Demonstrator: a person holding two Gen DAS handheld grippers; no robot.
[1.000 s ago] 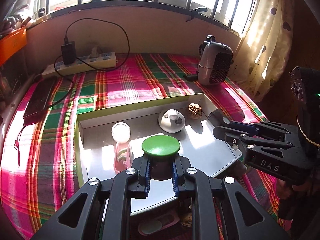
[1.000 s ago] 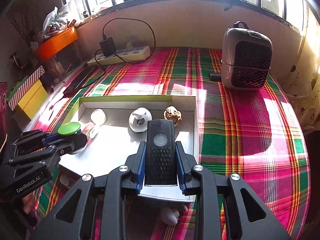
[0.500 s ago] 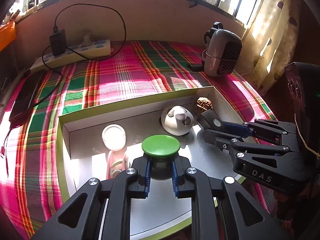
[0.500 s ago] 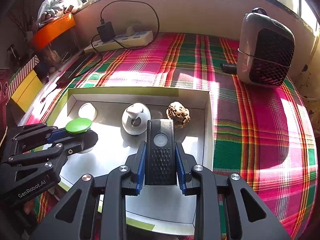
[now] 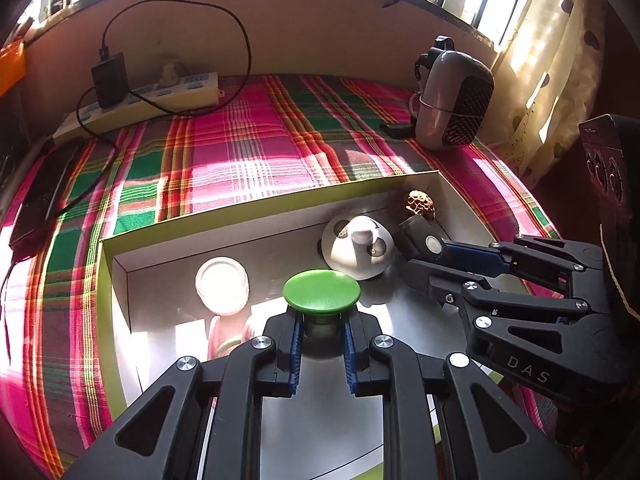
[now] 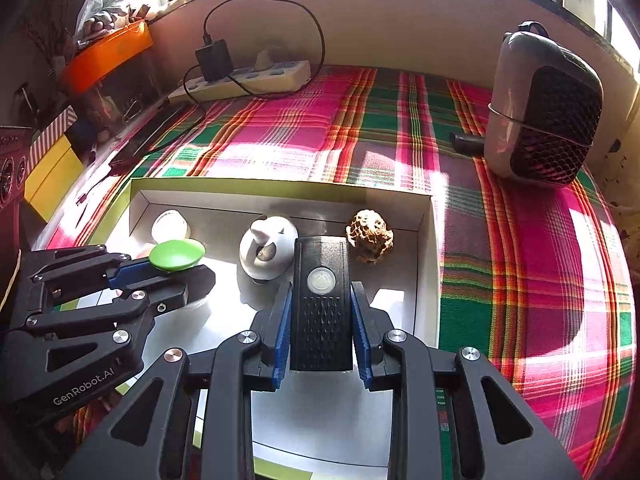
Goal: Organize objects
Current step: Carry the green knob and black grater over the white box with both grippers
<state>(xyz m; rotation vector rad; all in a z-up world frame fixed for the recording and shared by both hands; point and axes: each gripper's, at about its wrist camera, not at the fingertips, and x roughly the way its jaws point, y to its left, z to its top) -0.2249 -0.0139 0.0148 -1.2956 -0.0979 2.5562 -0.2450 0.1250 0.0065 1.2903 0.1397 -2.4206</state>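
A plaid cloth point(image 5: 248, 160) in pink, green and red covers the surface below the window, and on its near part sits a shallow box point(image 5: 256, 216) with a yellow-green rim and pale inner walls. At the far right stands a small grey heater point(image 6: 544, 108) with a dark mesh front, and at the far left a white power strip point(image 6: 256, 78) lies along the wall with a black adapter and cable plugged in. The left gripper point(image 5: 320, 338) hangs over the near left part of the box, its blue-padded fingers pinching the dark body of a jar with a green lid point(image 5: 321, 292). The right gripper point(image 6: 320, 322) hangs over the near right part of the box, its fingers pressed against the sides of a black device point(image 6: 320, 300) with a round pale button, held lengthwise and pointing toward the far wall. Inside the box, a white rounded object point(image 6: 266, 252) rests near the far wall at the middle, just left of the device's tip. A white-lidded pink container point(image 5: 222, 284) lies at the far left, just beside the green lid. A brown, knobbly nut-like piece point(image 6: 370, 234) sits in the far right corner, near the tip of the device.
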